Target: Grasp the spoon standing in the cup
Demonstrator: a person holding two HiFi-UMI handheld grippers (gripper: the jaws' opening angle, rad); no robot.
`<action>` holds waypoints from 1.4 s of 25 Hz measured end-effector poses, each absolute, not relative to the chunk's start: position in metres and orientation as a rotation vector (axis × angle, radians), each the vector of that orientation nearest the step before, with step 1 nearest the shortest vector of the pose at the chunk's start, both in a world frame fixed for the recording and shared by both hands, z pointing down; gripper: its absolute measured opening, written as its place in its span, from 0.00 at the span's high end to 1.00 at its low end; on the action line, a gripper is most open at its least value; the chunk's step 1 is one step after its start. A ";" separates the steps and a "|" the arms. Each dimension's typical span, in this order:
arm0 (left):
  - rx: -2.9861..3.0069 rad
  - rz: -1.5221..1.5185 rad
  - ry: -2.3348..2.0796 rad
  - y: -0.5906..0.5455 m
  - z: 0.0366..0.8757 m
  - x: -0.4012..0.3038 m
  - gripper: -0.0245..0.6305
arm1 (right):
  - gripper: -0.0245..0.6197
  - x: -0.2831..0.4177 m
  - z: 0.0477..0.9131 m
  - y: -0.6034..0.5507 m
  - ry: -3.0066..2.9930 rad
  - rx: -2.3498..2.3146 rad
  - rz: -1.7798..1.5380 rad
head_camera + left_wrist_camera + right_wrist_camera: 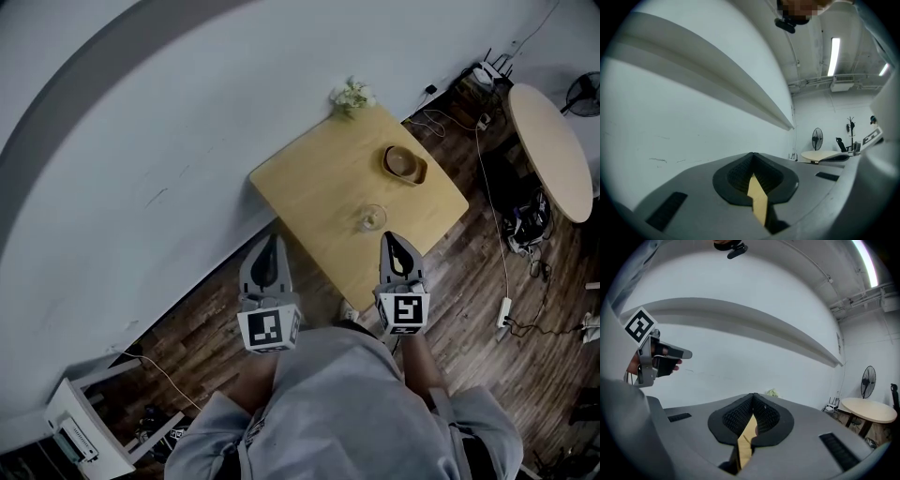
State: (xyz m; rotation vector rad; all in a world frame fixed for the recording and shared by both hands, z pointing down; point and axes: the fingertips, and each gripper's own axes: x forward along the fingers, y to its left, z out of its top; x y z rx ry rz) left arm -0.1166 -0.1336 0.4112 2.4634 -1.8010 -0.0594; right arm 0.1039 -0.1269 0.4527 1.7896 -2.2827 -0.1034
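Fingers (735, 417) together, two grippers (272, 242) (394, 240), one cup (372, 218), one bowl (404, 163)

head view overhead; gripper views face wall (740, 352).

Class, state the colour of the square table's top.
Light yellowish wood, plain and unpatterned: the table shows best in the head view.

On square wooden bench (319, 187): clear glass cup (372, 218) near front edge, round wooden bowl (404, 163) by right edge, flower bunch (352, 94) at far corner.
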 end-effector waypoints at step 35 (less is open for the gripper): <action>2.117 0.044 -2.174 -0.132 0.425 -0.124 0.96 | 0.79 0.093 0.598 -0.184 -2.279 1.056 -0.062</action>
